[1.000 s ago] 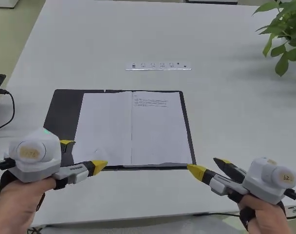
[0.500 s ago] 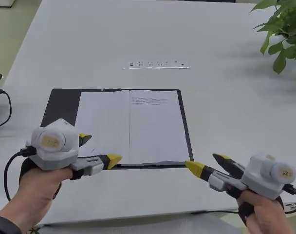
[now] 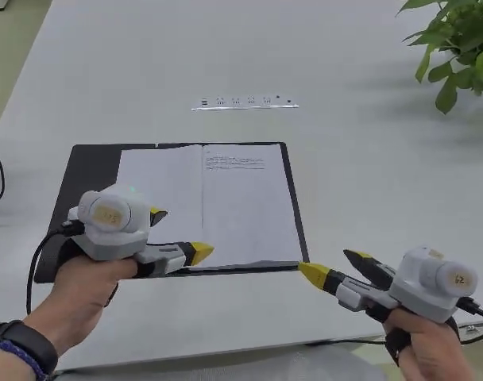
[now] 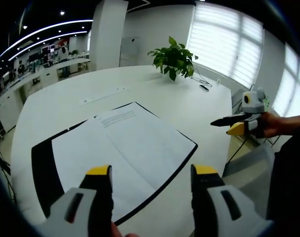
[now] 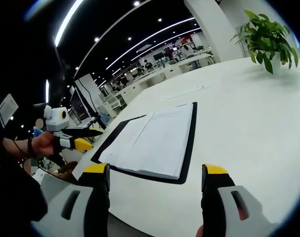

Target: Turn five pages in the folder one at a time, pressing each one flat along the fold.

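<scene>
Nearest: right tool, jaws wide apart, empty, just off the folder's near right corner, above bare table. Left tool likewise gaping, gripping nothing, hovering by the near edge of the left page. Next out: folder open flat on the table, black cover, white sheets either side of the fold, printed lines atop the right page. No page lifted or pinched. Turns done so far: cannot tell. Paper left of fold maybe already turned, maybe just the opening spread. Likely between turns, next lift and press not yet begun. Farther: socket strip, plant.
</scene>
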### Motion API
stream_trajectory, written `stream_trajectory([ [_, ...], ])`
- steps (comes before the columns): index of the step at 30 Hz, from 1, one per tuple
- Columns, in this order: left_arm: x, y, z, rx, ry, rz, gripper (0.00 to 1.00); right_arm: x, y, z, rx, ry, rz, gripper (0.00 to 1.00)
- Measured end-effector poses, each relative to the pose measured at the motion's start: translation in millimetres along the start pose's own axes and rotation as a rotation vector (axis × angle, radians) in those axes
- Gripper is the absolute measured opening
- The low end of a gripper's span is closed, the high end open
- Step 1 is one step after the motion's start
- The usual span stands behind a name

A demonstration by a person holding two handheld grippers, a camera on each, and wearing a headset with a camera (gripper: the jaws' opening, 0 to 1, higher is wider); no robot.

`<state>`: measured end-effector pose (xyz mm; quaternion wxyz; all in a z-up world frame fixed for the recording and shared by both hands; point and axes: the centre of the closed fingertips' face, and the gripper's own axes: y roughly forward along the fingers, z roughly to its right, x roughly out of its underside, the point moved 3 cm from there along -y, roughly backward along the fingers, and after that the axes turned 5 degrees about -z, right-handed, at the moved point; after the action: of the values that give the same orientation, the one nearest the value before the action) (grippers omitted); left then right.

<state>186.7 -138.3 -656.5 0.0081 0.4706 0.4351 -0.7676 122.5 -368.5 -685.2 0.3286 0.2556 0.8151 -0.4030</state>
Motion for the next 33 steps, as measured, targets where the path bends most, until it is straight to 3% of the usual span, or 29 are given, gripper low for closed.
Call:
stream_trajectory([
  [12, -4.2, 25.4, 18.3, 0.05, 0.038, -0.034, 0.63, 0.7, -2.6, 4.8, -0.005, 0.001, 0.006, 0.75],
  [19, -8.4, 40.2, 27.6, 0.069, 0.062, -0.052, 0.62, 5.9, -1.3, 7.0, -0.012, -0.008, -0.023, 0.76],
  [28, -8.7, 77.8, 44.4, 0.1, 0.078, -0.073, 0.61, 4.0, 0.9, 6.7, -0.045, 0.003, -0.028, 0.76],
  [33, -15.3, 95.0, 54.3, 0.103, 0.057, -0.064, 0.61, 8.7, 3.0, 4.5, -0.063, -0.019, -0.059, 0.76],
])
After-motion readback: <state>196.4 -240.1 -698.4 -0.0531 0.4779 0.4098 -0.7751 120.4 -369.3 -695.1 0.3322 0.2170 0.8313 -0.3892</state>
